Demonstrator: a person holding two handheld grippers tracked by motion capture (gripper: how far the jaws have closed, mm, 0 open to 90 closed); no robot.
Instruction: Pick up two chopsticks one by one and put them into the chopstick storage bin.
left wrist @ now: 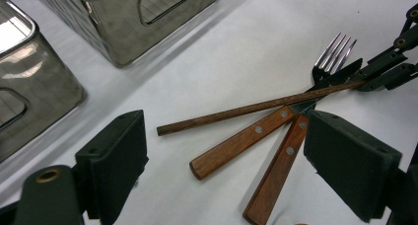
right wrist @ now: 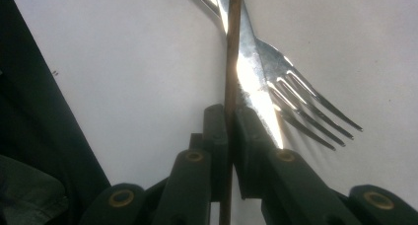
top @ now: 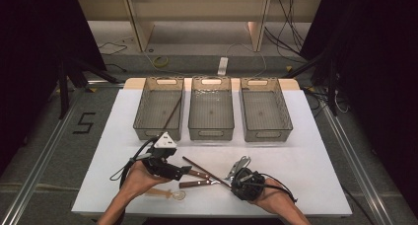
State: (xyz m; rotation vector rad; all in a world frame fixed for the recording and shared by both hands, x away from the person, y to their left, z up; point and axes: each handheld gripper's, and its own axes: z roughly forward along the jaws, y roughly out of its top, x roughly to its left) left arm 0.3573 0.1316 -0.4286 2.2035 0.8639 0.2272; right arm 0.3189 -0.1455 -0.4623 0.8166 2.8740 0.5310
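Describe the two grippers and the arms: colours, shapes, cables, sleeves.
Both grippers, left and right, are black, each with two jaws. The left's are broad flat blocks with brass-coloured pivot pins; the right's are narrow, on linkage arms with like pins. The left carries a grey three-cornered plate. Black cables trail from each. Forearms bare, no sleeves visible.

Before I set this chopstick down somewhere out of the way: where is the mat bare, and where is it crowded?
Bare: the mat right of the right gripper, below the right bin, and the left strip beside the left bin. Crowded: between the grippers, where chopstick, fork and knife cross, and by the left gripper, near a spoon.
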